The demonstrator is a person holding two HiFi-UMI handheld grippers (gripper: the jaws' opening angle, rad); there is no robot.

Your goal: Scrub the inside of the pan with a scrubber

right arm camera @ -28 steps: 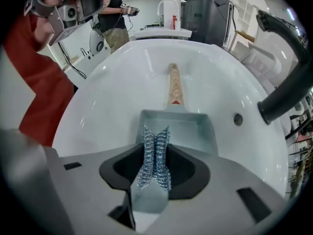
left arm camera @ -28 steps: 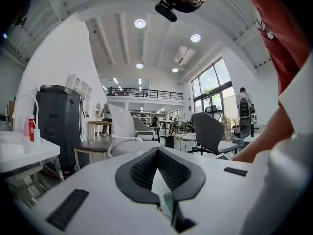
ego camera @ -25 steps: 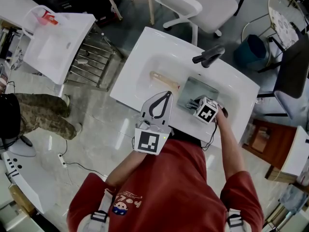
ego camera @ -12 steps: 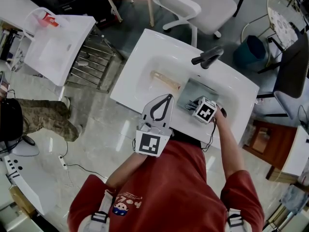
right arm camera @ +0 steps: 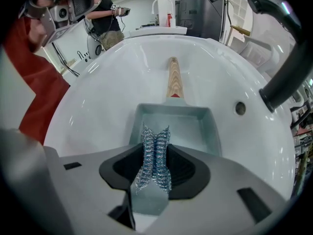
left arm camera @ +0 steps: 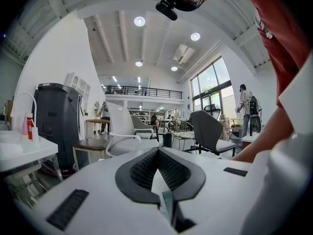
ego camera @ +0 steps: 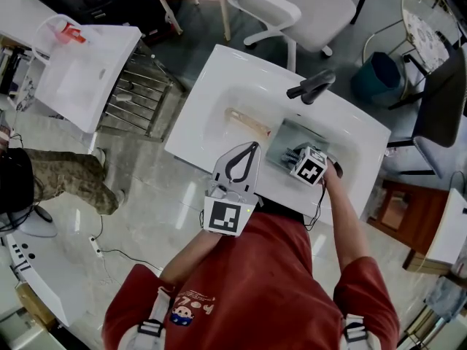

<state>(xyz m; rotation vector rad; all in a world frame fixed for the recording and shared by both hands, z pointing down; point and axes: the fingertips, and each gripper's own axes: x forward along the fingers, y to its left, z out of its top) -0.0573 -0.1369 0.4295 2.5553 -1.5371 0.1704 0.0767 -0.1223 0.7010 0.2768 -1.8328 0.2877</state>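
Some scrubbing likely remains: my right fingers (right arm camera: 185, 171) pinch the scrubber (right arm camera: 155, 155) over the pan (right arm camera: 198, 126), left fingers (left arm camera: 141, 173) pressed together, empty.

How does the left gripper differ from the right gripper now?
The left gripper has its jaws shut on nothing; the right gripper clamps the steel scrubber. The right gripper aims down into the pan in the sink; the left gripper faces a white chair instead. Both are shut.

Head view looks steeply down on the sink (ego camera: 219, 71); right gripper view sits close inside it, both showing the pan (right arm camera: 190, 126); left gripper view faces outward across the room
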